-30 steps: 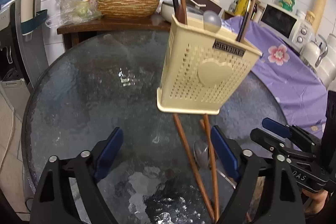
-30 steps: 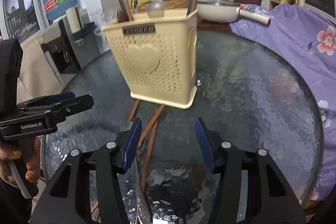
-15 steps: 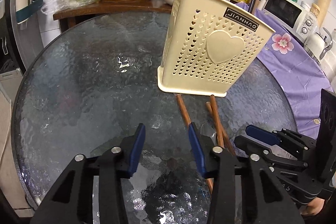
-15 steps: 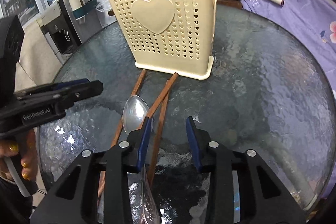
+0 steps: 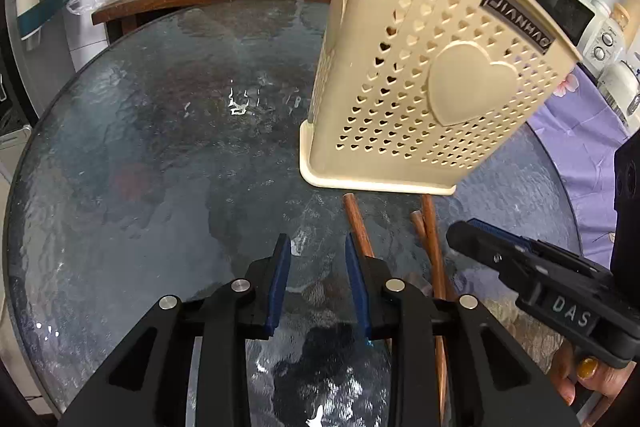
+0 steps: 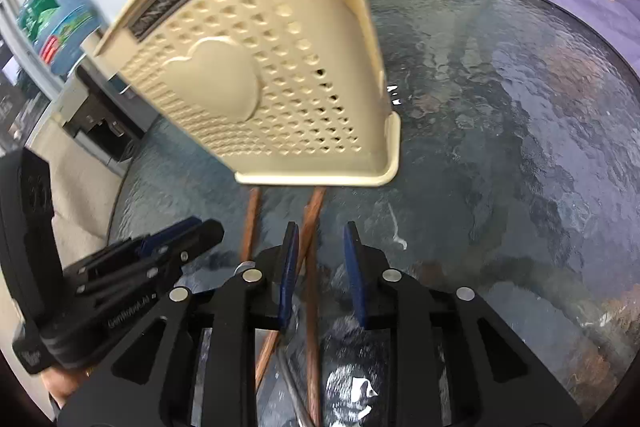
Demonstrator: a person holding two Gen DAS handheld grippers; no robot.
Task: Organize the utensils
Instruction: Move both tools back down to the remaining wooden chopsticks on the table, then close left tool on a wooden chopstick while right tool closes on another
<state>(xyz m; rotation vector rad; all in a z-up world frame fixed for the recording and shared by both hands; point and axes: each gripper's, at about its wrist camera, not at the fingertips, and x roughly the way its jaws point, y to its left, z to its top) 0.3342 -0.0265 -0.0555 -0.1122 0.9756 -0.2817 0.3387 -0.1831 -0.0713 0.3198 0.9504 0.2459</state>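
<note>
Item: slim brown wooden chopsticks (image 6: 310,227), light, rigid, smooth and roll-prone on glass; one passes between right gripper (image 6: 320,267) jaws, just closing, not yet pinching; left gripper (image 5: 316,283) jaws likewise narrowing, empty; take mid-shaft.

Both views are bright, with even indoor light. The glass table (image 5: 160,155) shows small white glare spots near its middle and close to the lens. The left wrist view is sharp. The right wrist view is blurred by motion, most on the cream holder (image 6: 256,75). Fisheye distortion bends the edges, and the corners are black.
</note>
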